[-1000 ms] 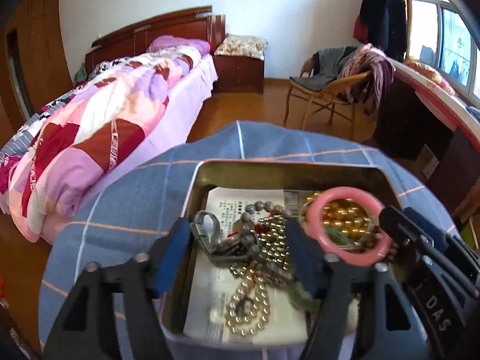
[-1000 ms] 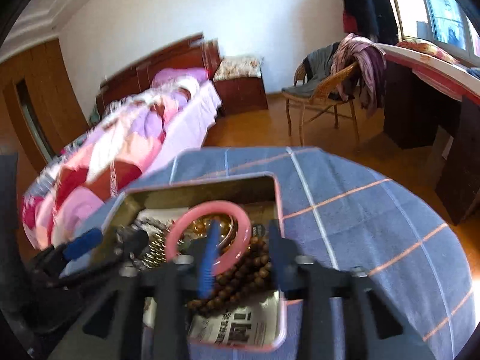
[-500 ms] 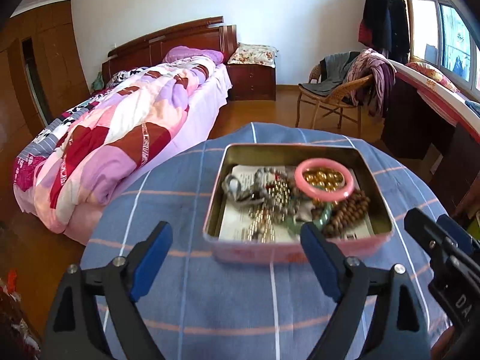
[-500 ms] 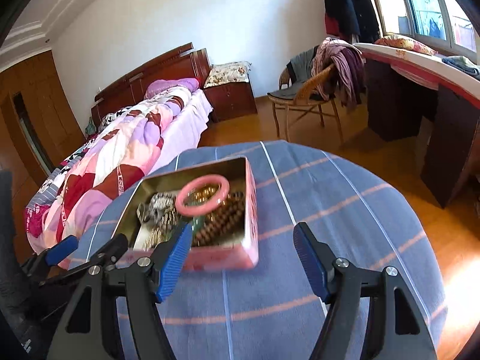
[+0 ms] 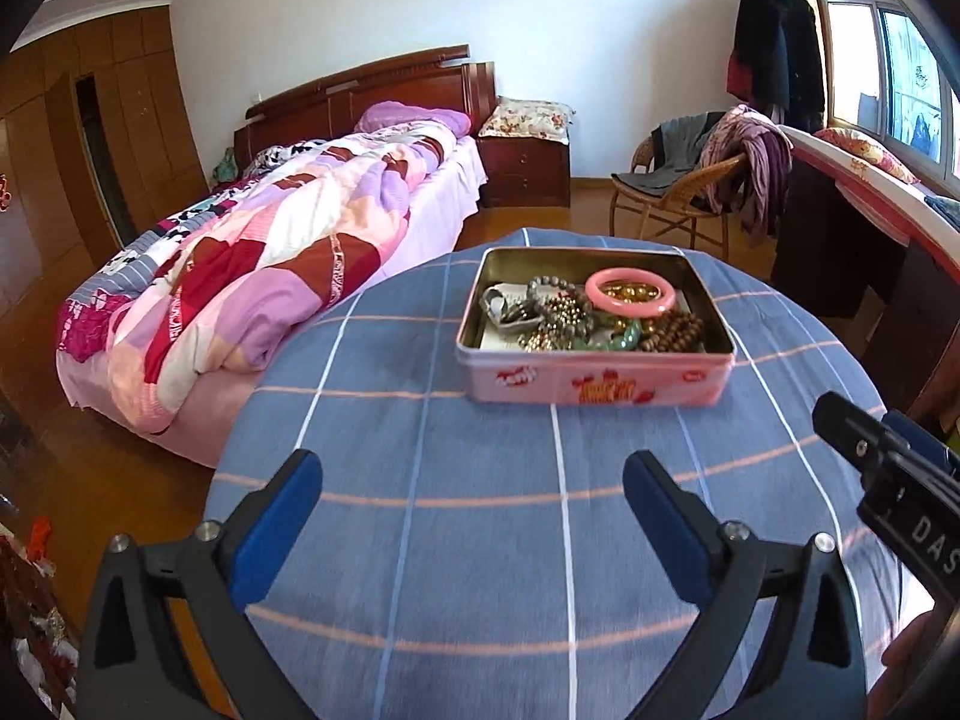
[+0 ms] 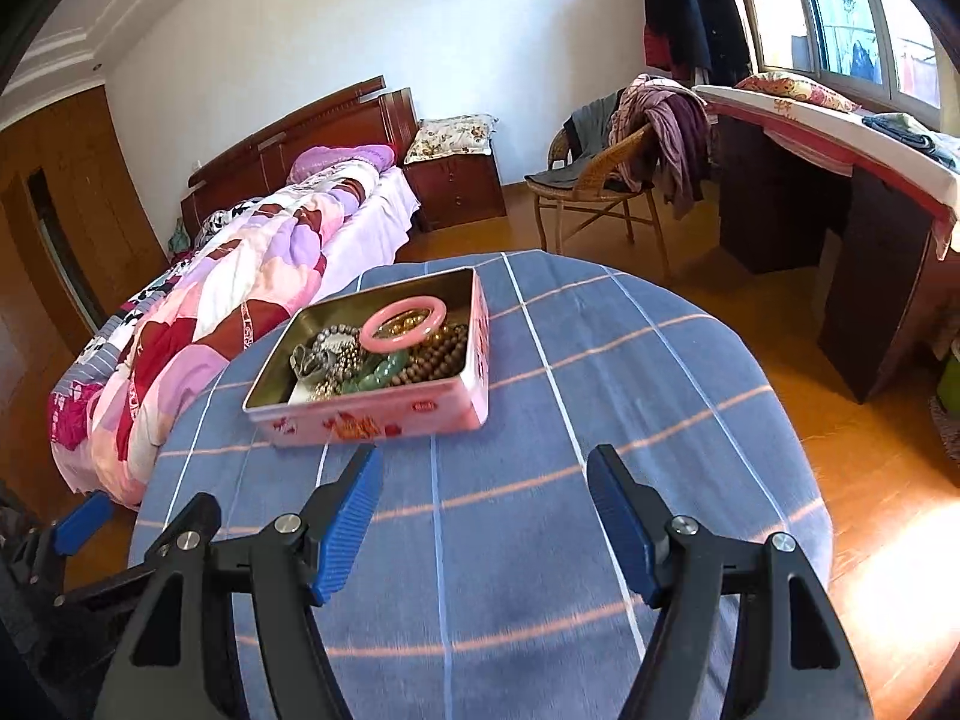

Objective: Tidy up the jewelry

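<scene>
The left gripper (image 5: 471, 492) hangs over the near half of the bench (image 5: 420, 432), its jaws spreading wider at this moment with nothing but bare cloth between the blue pads. The right gripper (image 6: 483, 492) hovers beside it, jaws spread a good way apart, likewise holding and touching nothing. The bench is round, draped in a soft blue cloth (image 6: 630, 372) crossed with white and peach lines. Toward its far side, well apart from both grippers, sits the tin (image 5: 594, 384), a shallow rectangle with rounded corners, pink printed sides and a dull gold inside. In it lies the jewelry: a smooth pink bangle (image 5: 630, 293) resting on top over gold beads, a string of brown wooden beads (image 5: 675, 333) against the right wall, a glossy green piece (image 5: 612, 342) near the front, and a tangle of small metallic bead strands (image 5: 555, 318) to the left, over a printed paper. The cloth around the tin lies bare on every side, with the widest stretch between tin and grippers. Beyond the bench's left rim stands a bed (image 5: 270, 264) with a patchwork quilt.
</scene>
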